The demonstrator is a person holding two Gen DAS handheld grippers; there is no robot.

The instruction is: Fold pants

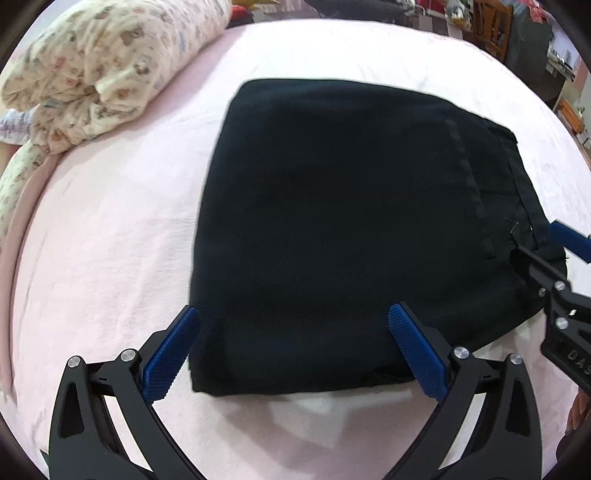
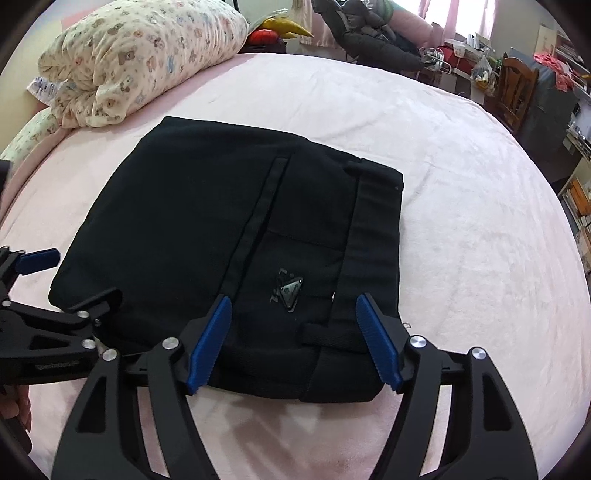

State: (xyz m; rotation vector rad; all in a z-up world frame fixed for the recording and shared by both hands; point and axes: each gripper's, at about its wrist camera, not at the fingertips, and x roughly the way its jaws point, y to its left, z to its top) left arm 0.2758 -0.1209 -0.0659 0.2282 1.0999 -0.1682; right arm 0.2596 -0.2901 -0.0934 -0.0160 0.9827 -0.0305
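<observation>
While both grippers hover at the near edge of a pink bed (image 2: 461, 155), black pants (image 2: 207, 229) lie folded into a compact, roughly square bundle in the middle of it.

Nearest the viewer, the left gripper (image 1: 293, 350) stands with its blue pads wide apart, straddling the bundle's near left corner without pinching cloth. Beside it, the right gripper (image 2: 293, 343) is likewise spread, its pads either side of the near right edge where the waistband (image 2: 373, 221) and a belt loop (image 2: 328, 332) show. Neither appears to hold anything. A small triangular logo (image 2: 290, 293) sits just beyond the right gripper.

Judging from this, the fold looks nearly finished. The risk is that a finger catches the belt loop or top layer, dragging it and opening the stack. Pressing unevenly could also skew the layers on the soft blanket.

Farther off, at the far left, a rolled floral quilt (image 2: 144, 55) rests on the bed, well apart from the pants. Beyond the bed, clutter, a dark jacket (image 2: 369, 33) and a wooden chair (image 2: 517, 88) are visible. No containers with legible contents can be made out.
</observation>
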